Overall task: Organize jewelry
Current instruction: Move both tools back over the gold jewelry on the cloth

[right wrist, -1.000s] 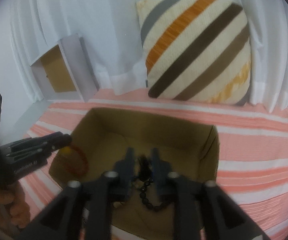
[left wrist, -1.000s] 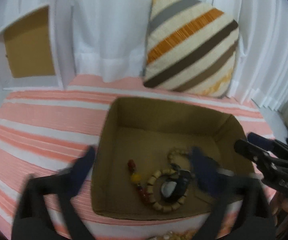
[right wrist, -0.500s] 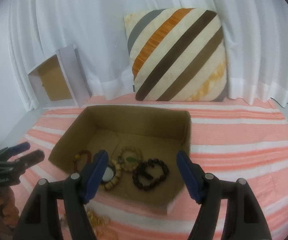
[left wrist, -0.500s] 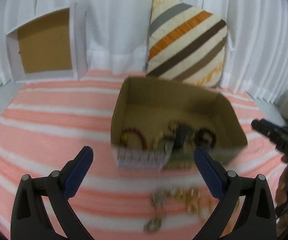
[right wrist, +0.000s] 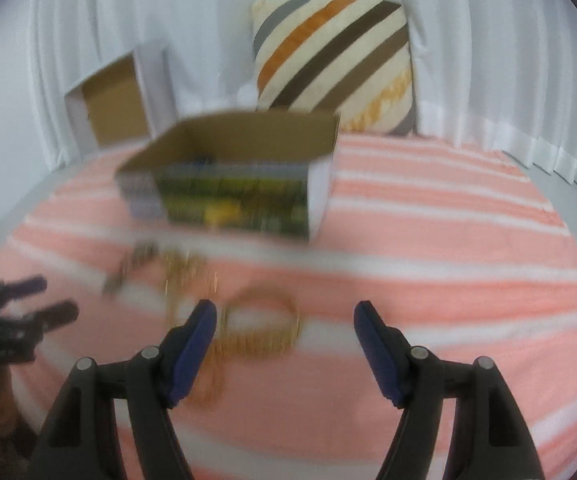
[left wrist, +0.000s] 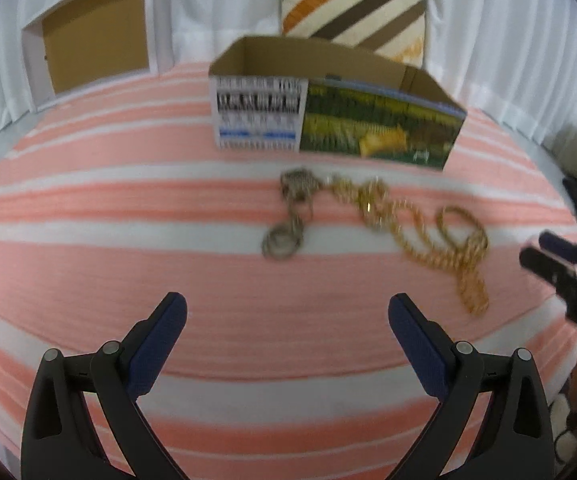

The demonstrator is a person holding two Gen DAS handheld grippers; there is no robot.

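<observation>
A gold chain and a silver piece with rings lie on the pink-and-white striped cloth in front of an open cardboard box. My left gripper is open and empty, low over the cloth, short of the jewelry. My right gripper is open and empty, with the blurred gold chain between and just beyond its fingertips. The box stands behind it. The box's inside is hidden in both views. Each gripper shows at the edge of the other's view.
A striped pillow leans on the white curtain behind the box. A white box lid with a brown inside stands at the back left. The striped cloth covers the surface.
Both grippers pulled back from the box and dropped low over the cloth. The right gripper opened, leaving a dark bead bracelet in the box. The box's inside went out of sight.
</observation>
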